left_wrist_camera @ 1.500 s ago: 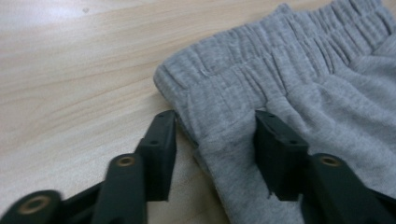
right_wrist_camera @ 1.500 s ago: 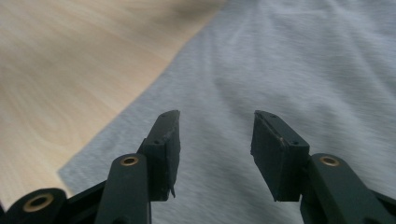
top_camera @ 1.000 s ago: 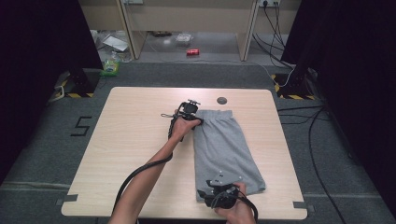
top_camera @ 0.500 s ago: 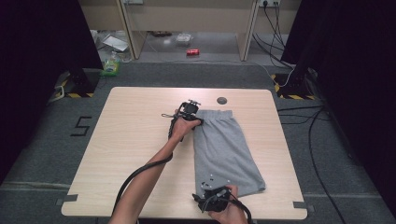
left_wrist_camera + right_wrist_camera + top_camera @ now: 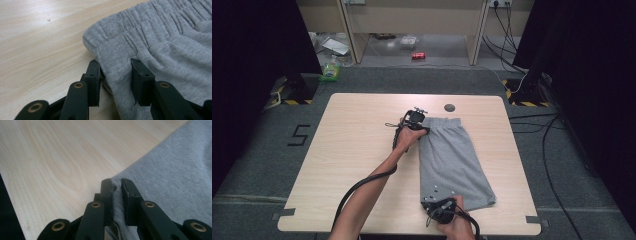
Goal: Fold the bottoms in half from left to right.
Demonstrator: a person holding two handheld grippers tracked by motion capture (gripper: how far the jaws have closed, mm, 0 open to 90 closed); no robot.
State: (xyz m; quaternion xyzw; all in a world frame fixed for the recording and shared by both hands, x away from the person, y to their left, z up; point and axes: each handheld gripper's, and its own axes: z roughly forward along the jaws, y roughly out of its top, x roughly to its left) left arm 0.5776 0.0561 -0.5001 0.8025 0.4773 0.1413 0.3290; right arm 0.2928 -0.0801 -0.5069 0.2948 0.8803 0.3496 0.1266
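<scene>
Grey shorts lie on the table, right tool pinching their corner, left tool parted around the waistband.

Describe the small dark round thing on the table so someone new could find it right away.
Start at the wooden table and follow its far edge. Just beyond the grey shorts waistband sits a small round dark cap, flush in the tabletop, the sole round mark on the wood.

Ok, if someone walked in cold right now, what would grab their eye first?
The grey shorts, laid flat on the right half of the light wood table. Next, the grippers at opposite ends: the left gripper straddles the edge just below the elastic waistband, fingers apart, while the right gripper pinches the near left hem corner.
</scene>
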